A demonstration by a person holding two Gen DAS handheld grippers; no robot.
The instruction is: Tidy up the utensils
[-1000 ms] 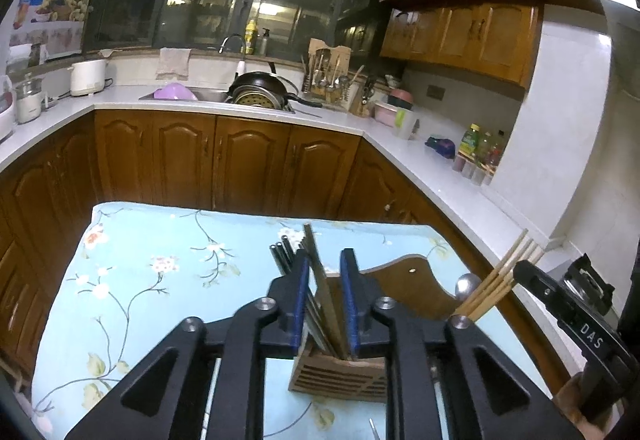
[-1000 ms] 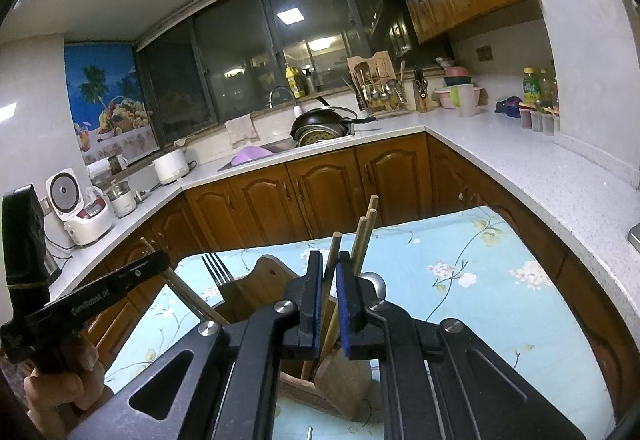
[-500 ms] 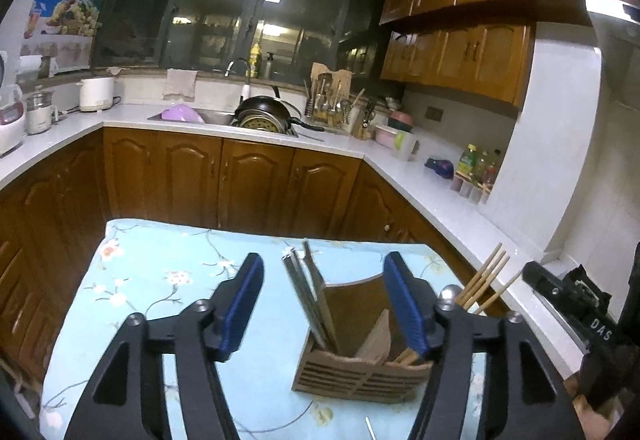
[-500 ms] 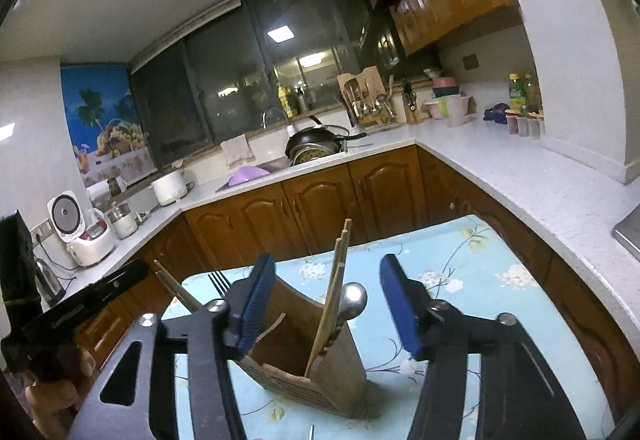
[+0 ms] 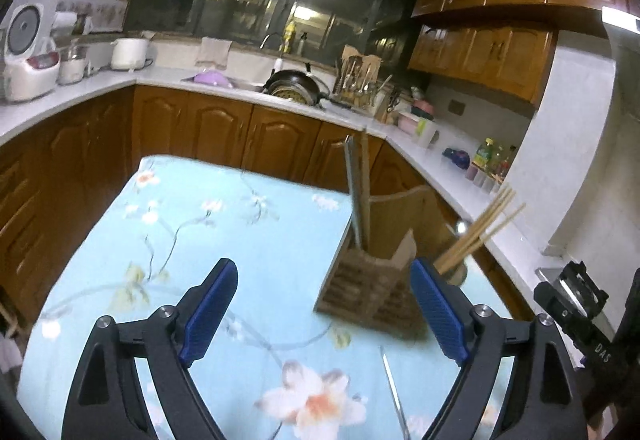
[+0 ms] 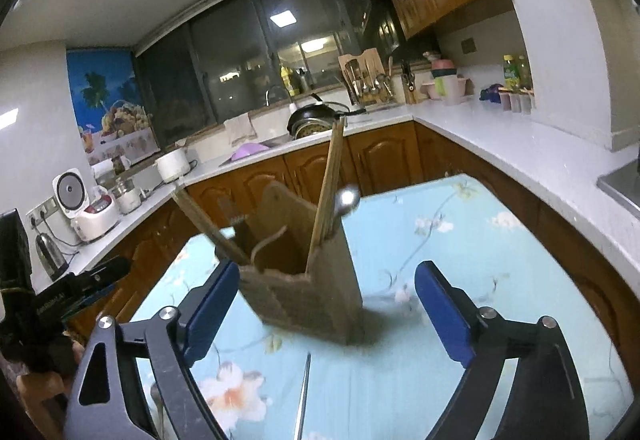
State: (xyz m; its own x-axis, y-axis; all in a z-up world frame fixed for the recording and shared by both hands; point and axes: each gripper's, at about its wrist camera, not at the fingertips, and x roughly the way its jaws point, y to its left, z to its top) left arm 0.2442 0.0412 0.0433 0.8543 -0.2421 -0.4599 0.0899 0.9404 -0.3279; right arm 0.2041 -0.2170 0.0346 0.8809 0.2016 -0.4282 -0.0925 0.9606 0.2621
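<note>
The slatted wooden utensil holder (image 6: pixel 308 292) stands on my table's pale blue flowered cloth (image 5: pixel 224 224) and serves as my landmark. My left tongs (image 5: pixel 322 314) have just been opening and hang wide, gripping nothing; the holder sits ahead of them, towards their right pad. My right tongs (image 6: pixel 326 310) have likewise just been spreading, empty, with the holder between the pads but untouched. Light bamboo chopsticks (image 6: pixel 328 183) and a steel spoon (image 6: pixel 347 199) lean in the holder's right compartment, darker utensils (image 5: pixel 357 191) in its left. A thin metal utensil (image 6: pixel 303 396) lies on the cloth just in front of the holder, probably my next pick.
</note>
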